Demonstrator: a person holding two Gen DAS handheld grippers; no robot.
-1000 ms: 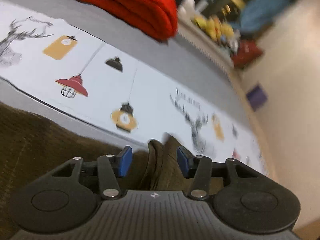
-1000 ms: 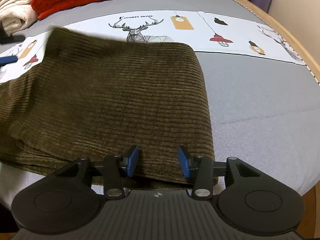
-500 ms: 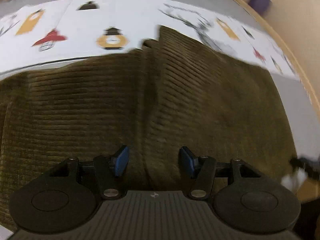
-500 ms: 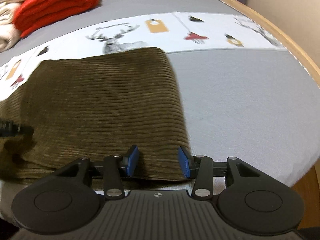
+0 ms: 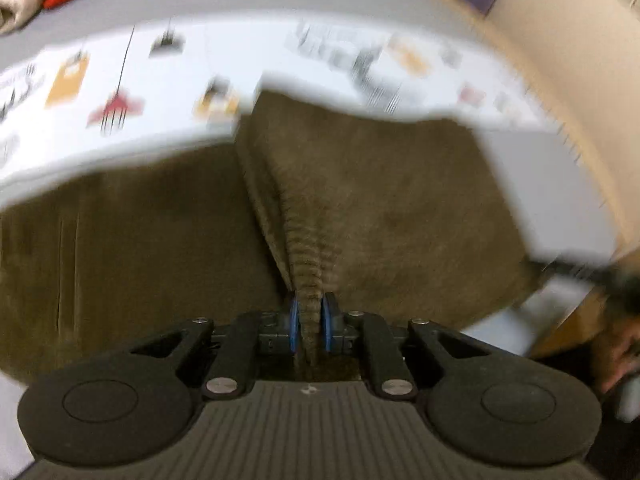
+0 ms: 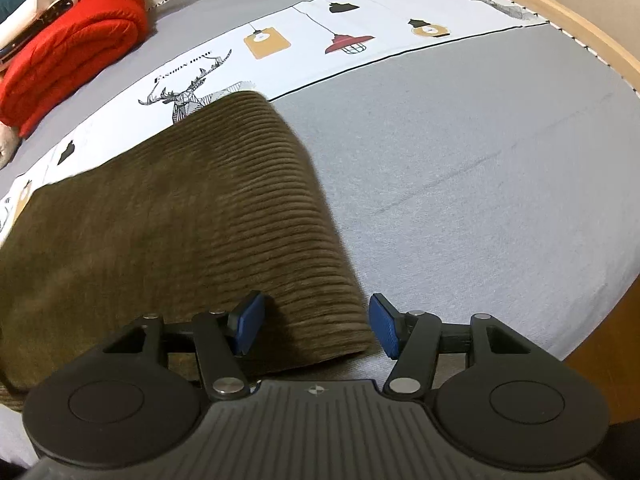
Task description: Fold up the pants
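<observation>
Left tongs now pinch pants, stretched leftward.

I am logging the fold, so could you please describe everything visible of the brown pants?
The pants are olive-brown ribbed corduroy, folded into a thick layered slab lying on the bed cover, with one far corner over its white printed band. The left hand-held gripper is shut on a pinched ridge of fabric. The right hand-held gripper is open, straddling the near corner.

Bedroom, printed bedsheet, folded blankets
</observation>
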